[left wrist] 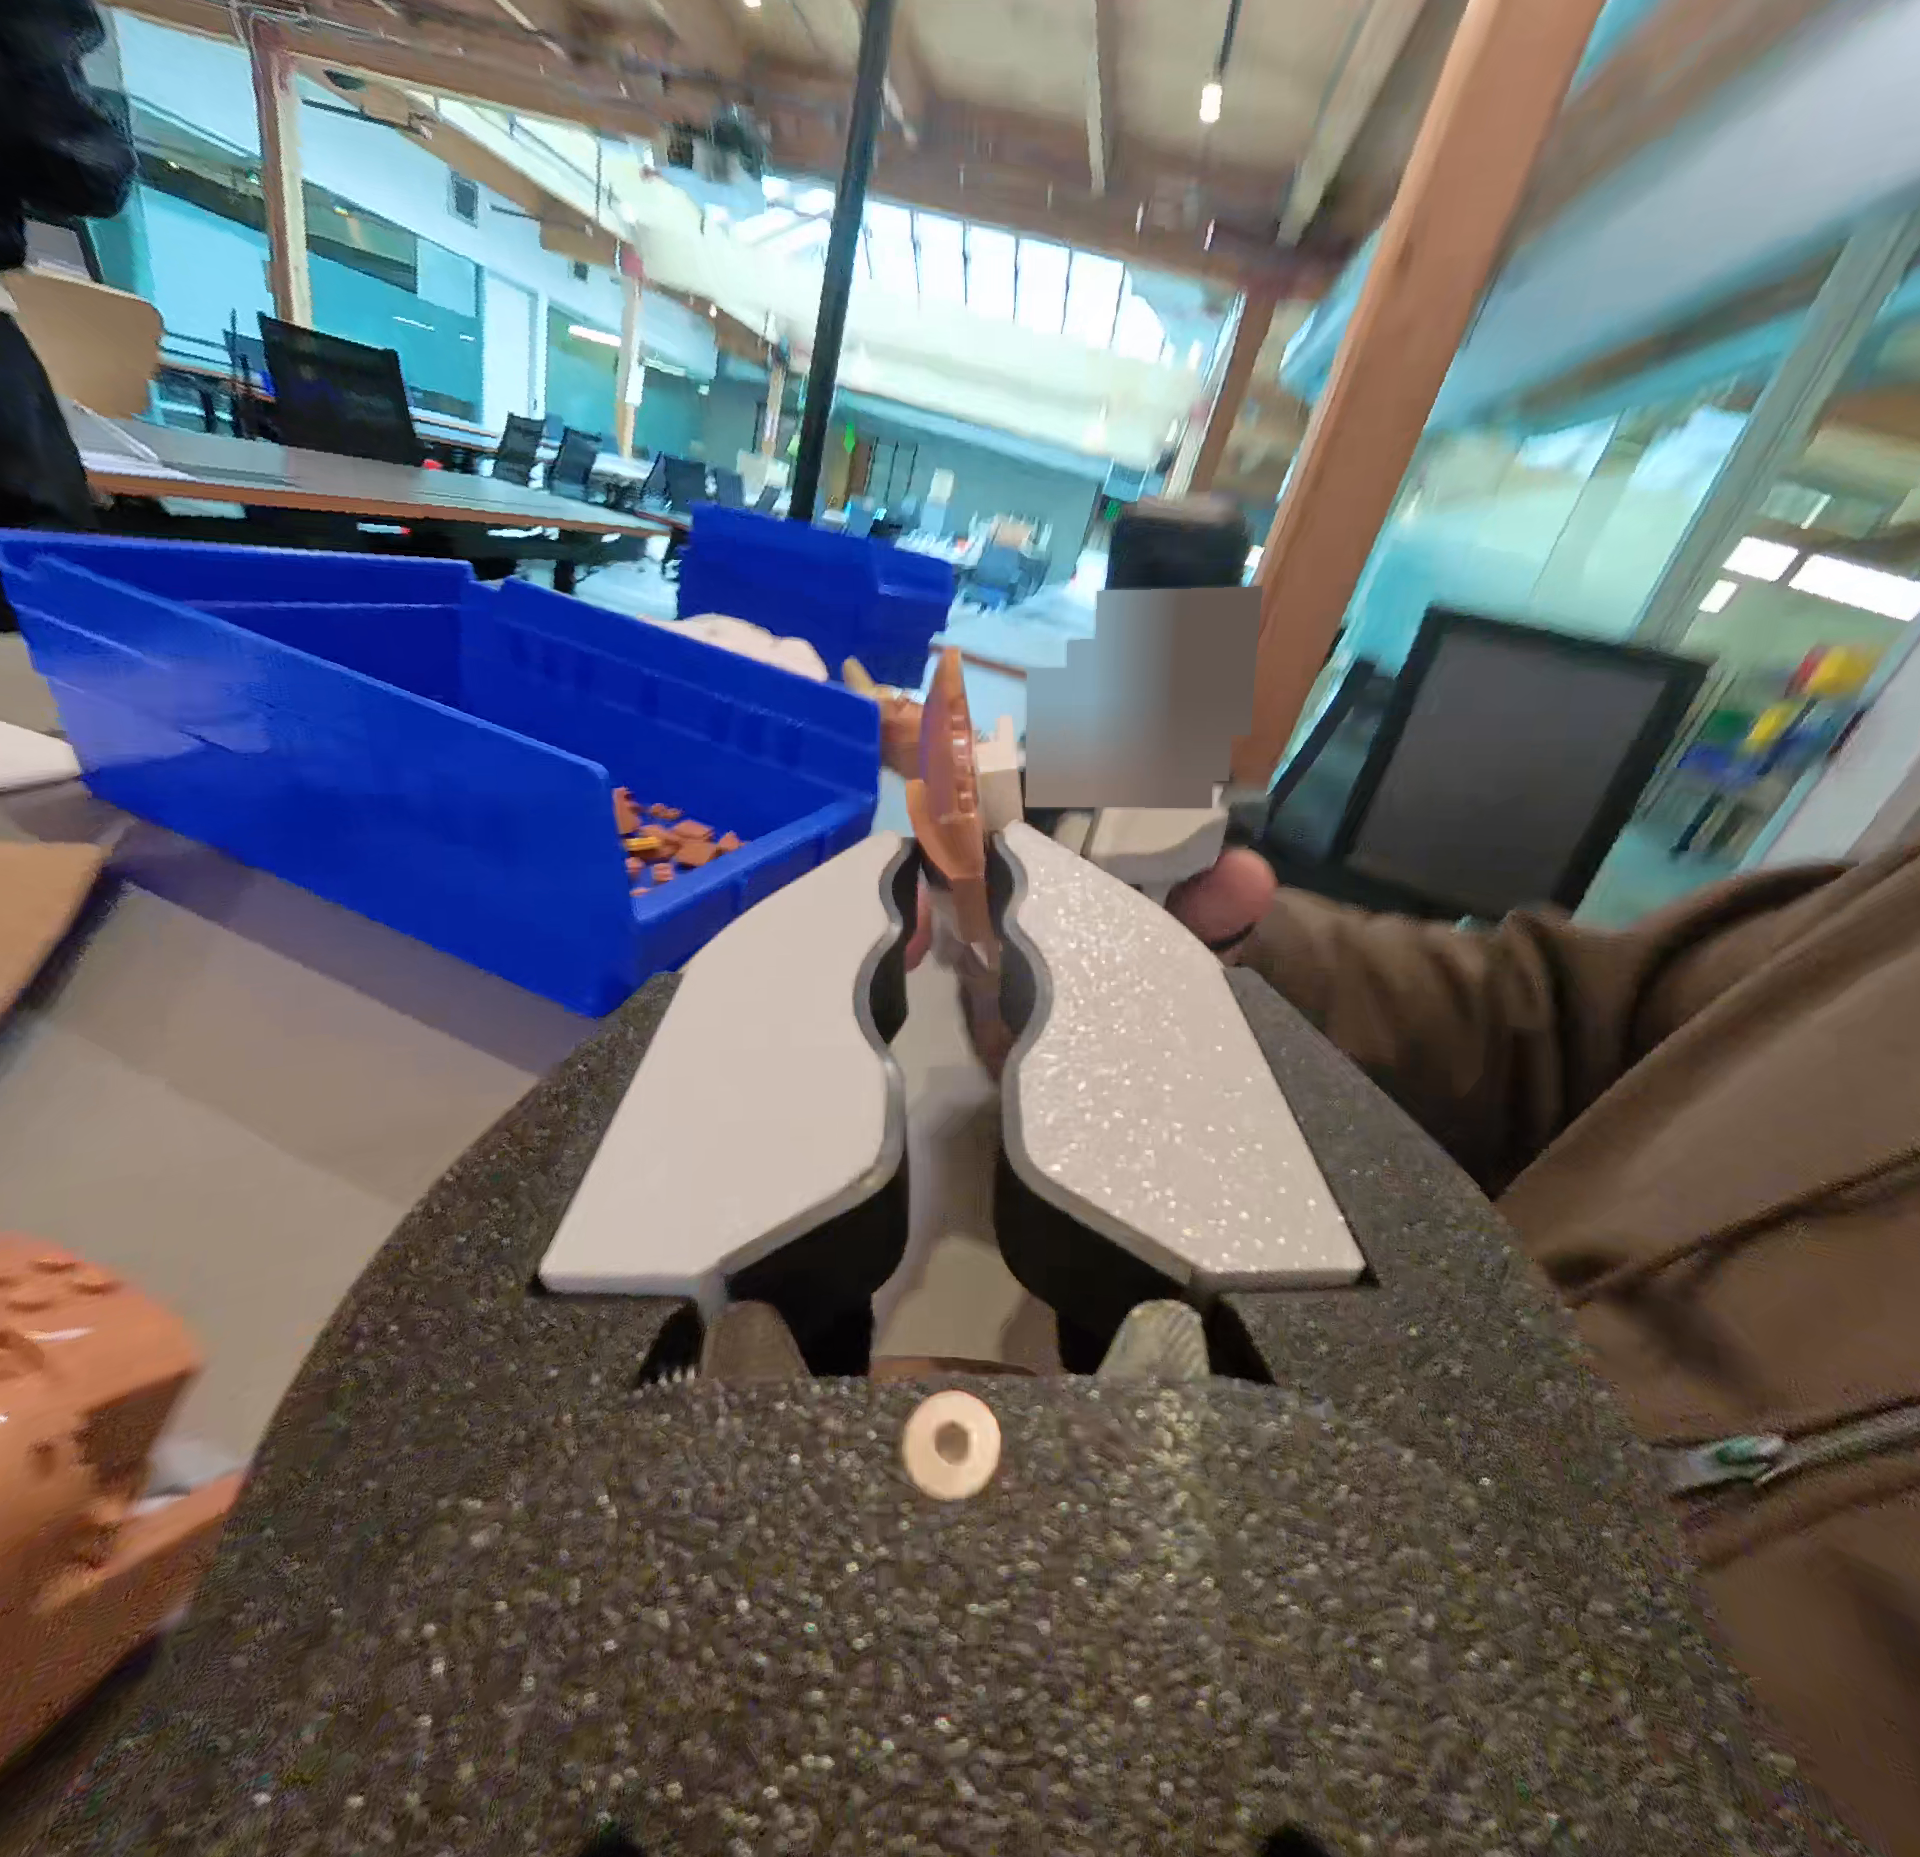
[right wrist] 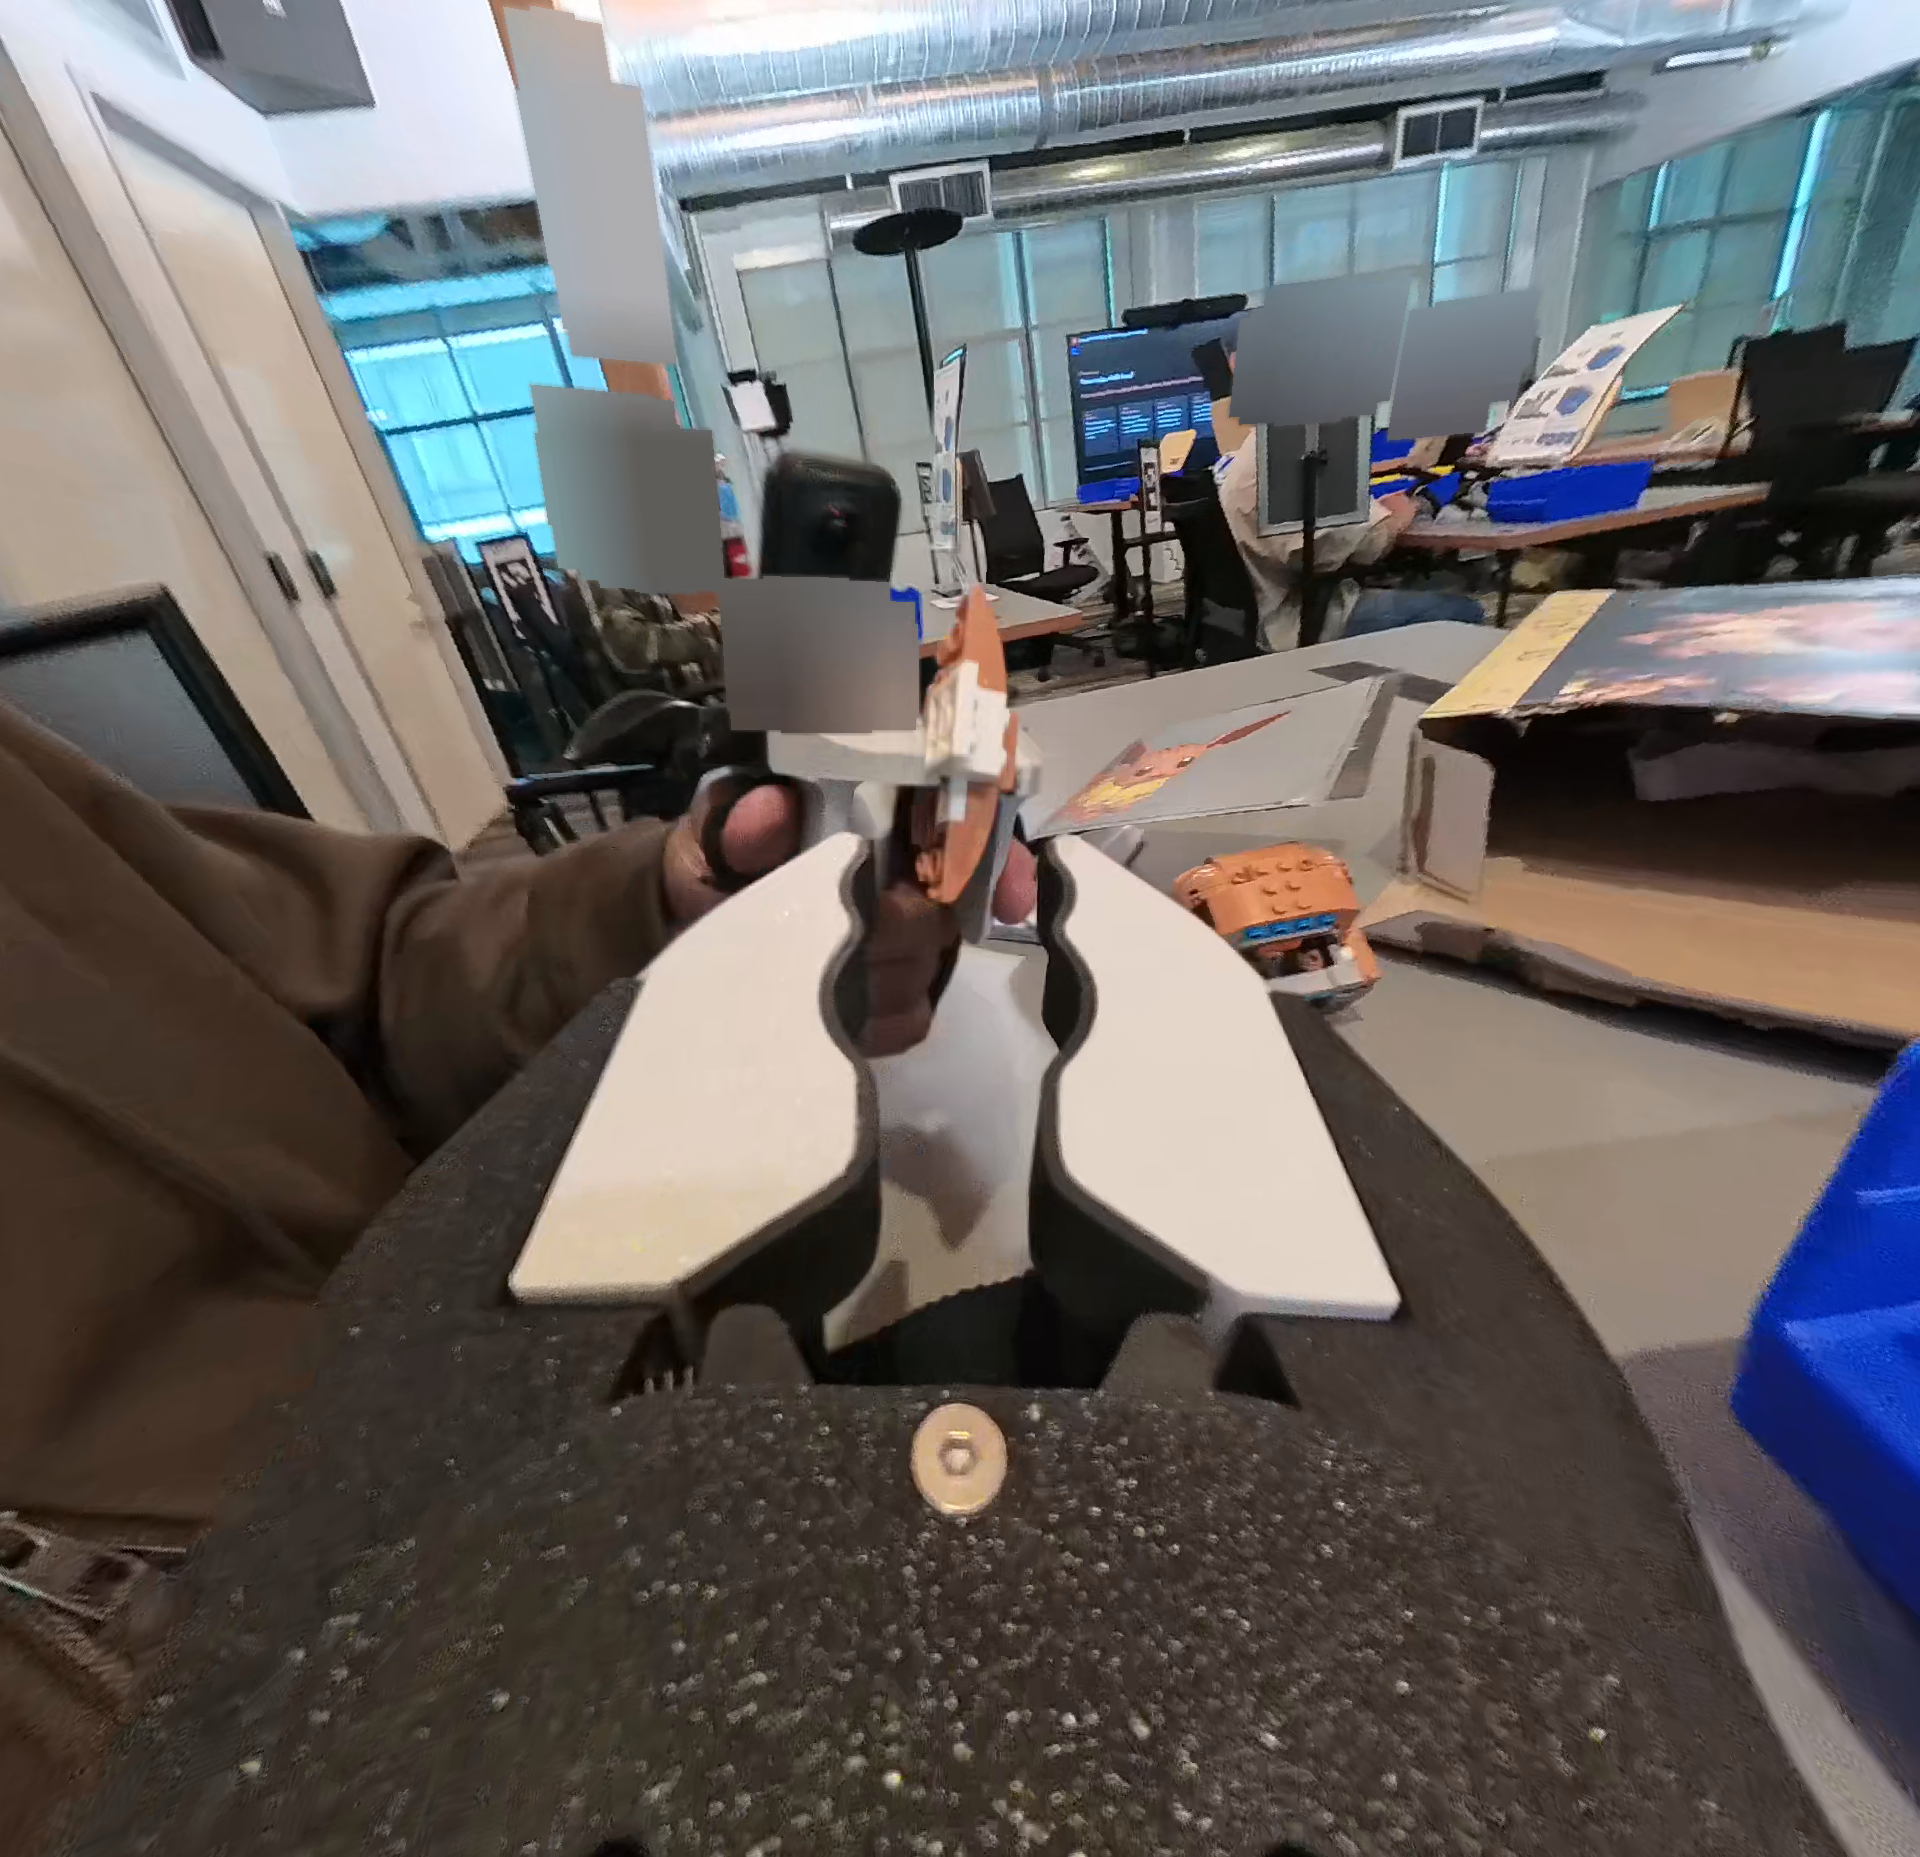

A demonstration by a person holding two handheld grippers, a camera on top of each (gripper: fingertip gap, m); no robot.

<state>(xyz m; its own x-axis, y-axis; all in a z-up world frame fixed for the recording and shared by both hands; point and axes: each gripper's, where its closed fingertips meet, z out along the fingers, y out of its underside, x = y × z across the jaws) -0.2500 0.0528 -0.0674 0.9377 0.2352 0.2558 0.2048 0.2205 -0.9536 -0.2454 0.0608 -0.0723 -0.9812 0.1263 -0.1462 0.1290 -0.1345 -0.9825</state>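
- The left gripper [left wrist: 951, 872] is narrowed on the edge of a thin brown brick piece [left wrist: 948, 768], held upright above the grey table [left wrist: 312, 1080], right of the blue bin [left wrist: 416, 747].
- The right gripper [right wrist: 940, 872] stands partly open around the same piece; its contact cannot be told. Square alignment is judged wise before any squeeze.

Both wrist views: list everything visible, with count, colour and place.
brick piece: one, brown with white, gripped in the left claw
bins: two, blue, on the table's left; the nearer holds loose brown bricks
brick model: one, orange, on the table beyond the right claw
picture sheet: one, grey, behind the model
cardboard box: one, open, far right
table: one, grey
sleeves: two, brown, one in each view
left claw: shut on the brick piece
right claw: open, close to the piece
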